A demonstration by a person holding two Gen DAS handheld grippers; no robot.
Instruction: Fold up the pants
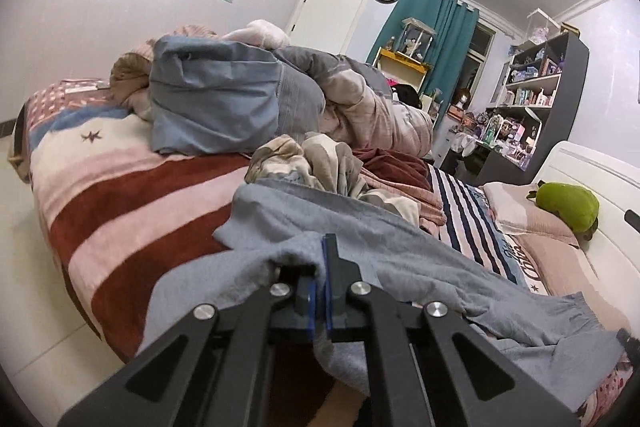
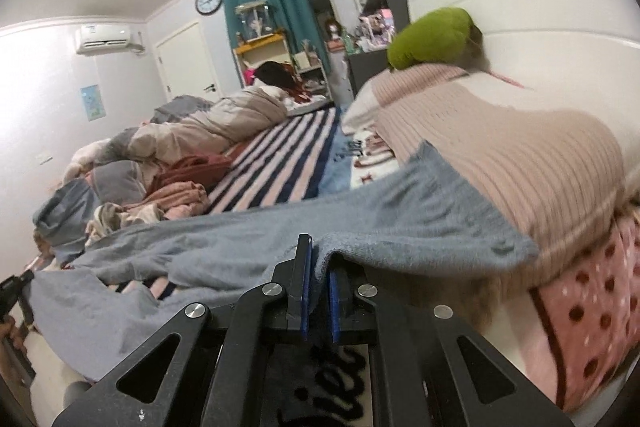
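Grey-blue pants lie stretched along the near edge of the bed, and part of them hangs over the side. My left gripper is shut on a fold of their edge; cloth drapes over its left finger. In the right wrist view the same pants run from left to right across the bed. There my right gripper is shut on another part of the edge, with fabric pinched between the blue pads. The left gripper shows at the far left of that view.
A striped blanket covers the bed. A heap of quilts and loose clothes lies behind the pants. A pink pillow and a green plush toy sit by the white headboard. Pale floor lies to the left.
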